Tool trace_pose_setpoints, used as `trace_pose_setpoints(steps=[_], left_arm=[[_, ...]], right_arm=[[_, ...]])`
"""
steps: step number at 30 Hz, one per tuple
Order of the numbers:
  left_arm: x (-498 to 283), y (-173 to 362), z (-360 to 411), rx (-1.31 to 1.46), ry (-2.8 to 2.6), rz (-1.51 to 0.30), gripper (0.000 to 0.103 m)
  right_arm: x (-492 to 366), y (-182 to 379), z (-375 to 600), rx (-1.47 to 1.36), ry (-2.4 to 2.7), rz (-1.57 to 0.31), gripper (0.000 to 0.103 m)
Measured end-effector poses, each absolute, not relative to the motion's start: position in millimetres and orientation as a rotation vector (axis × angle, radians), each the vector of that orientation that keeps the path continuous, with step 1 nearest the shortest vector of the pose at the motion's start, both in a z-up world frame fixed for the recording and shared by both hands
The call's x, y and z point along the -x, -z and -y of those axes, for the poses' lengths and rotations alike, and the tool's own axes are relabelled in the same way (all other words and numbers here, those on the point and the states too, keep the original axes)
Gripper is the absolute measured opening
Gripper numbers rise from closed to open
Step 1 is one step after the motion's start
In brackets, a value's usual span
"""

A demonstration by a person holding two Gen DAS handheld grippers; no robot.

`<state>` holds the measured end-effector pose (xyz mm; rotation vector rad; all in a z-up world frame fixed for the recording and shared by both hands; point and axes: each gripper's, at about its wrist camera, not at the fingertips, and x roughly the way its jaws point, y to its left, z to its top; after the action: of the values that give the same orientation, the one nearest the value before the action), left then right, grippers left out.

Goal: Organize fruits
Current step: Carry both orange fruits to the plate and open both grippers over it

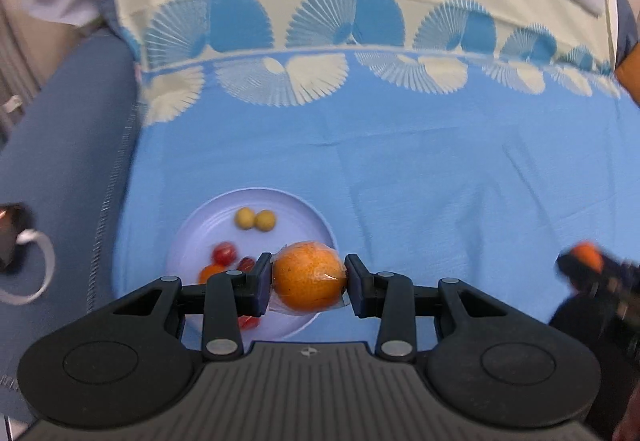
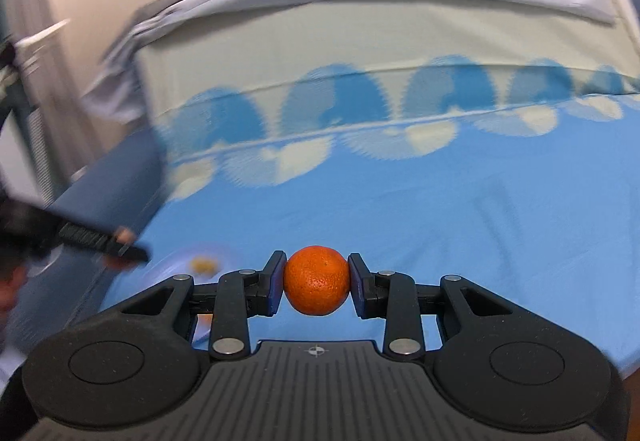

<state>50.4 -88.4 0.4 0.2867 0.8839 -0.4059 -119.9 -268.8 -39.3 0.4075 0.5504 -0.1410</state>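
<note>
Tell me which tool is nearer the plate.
Left. The left tool holds a wrapped orange directly over the plate; the right tool, gripping a tangerine, is off to the plate's right.

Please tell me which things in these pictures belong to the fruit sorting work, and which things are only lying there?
Belong to the job:
- left tongs, shut on a plastic-wrapped orange
- right tongs, shut on a mandarin
- plate holding small yellow fruits and red tomatoes

Only lying there:
- blue patterned cloth
- white strap
</note>
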Motion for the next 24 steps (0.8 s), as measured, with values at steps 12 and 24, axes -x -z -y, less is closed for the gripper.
trace_pose_setpoints(steps=[12, 24], left_arm=[[28, -8, 7, -0.225, 0.359, -0.882, 0.042], [39, -18, -15, -0.195, 0.337, -0.829, 0.042]], right_arm=[[152, -2, 174, -0.168, -0.006, -0.499, 0.035], [156, -10, 157, -0.118, -0.012, -0.495, 0.035]])
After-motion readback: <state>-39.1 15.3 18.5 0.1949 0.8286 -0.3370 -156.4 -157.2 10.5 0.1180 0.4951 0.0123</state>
